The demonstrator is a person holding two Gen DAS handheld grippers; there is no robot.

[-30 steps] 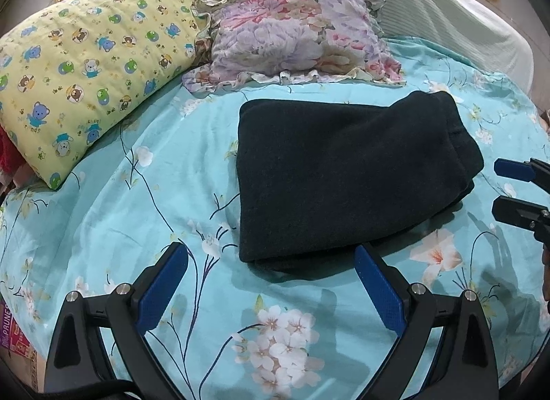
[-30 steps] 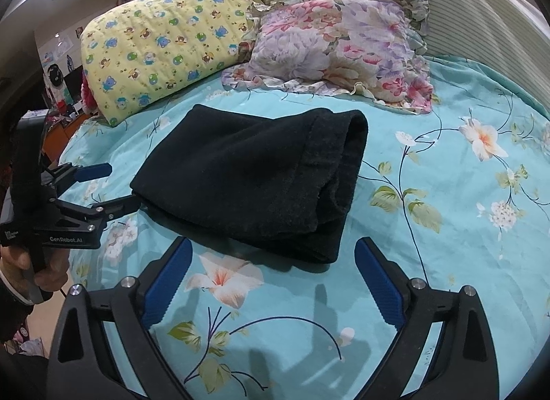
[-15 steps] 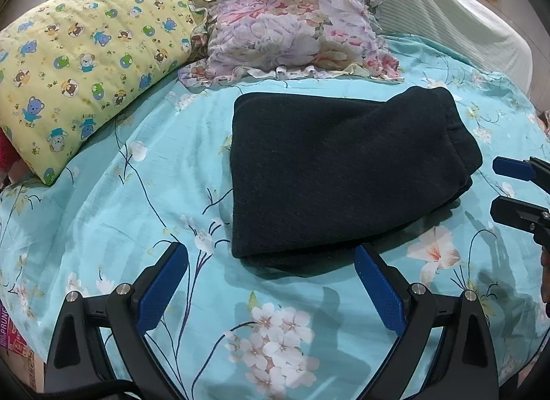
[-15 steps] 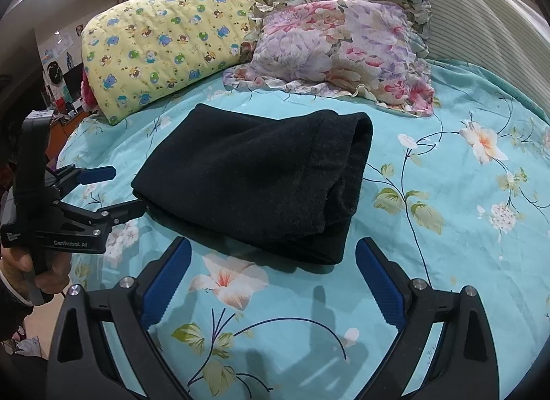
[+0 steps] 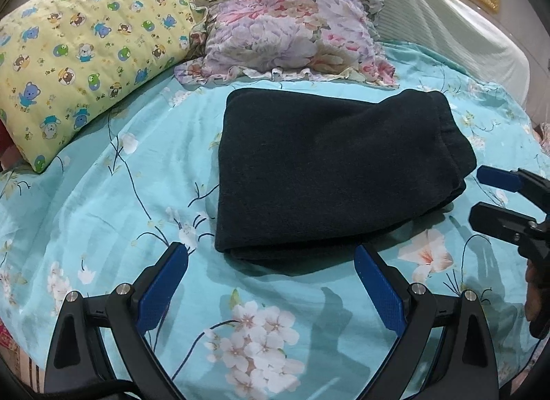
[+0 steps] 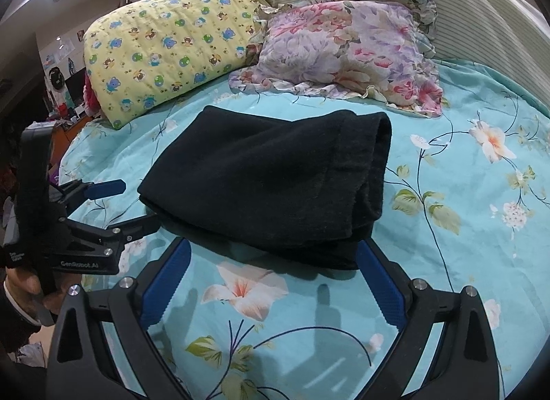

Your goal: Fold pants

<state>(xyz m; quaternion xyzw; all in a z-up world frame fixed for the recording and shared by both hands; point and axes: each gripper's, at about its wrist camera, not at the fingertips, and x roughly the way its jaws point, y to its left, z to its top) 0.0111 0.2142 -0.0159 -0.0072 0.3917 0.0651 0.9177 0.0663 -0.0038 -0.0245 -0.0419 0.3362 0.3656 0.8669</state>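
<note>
Black pants (image 5: 330, 173) lie folded into a thick rectangle on the turquoise floral bedsheet (image 5: 103, 214); they also show in the right wrist view (image 6: 268, 183). My left gripper (image 5: 271, 255) is open and empty just in front of the pants' near edge; it shows at the left of the right wrist view (image 6: 137, 202). My right gripper (image 6: 273, 248) is open and empty, its blue pads at the pants' near edge; it shows at the right of the left wrist view (image 5: 481, 193), beside the waistband end.
A yellow bear-print pillow (image 5: 79, 56) and a floral ruffled pillow (image 5: 292, 39) lie behind the pants against a striped headboard cushion (image 5: 429, 15). The bed edge drops off at the left (image 6: 68, 139), with room clutter beyond.
Both grippers have edged slightly closer to the pants. The pants have not moved, and both grippers stay open.
</note>
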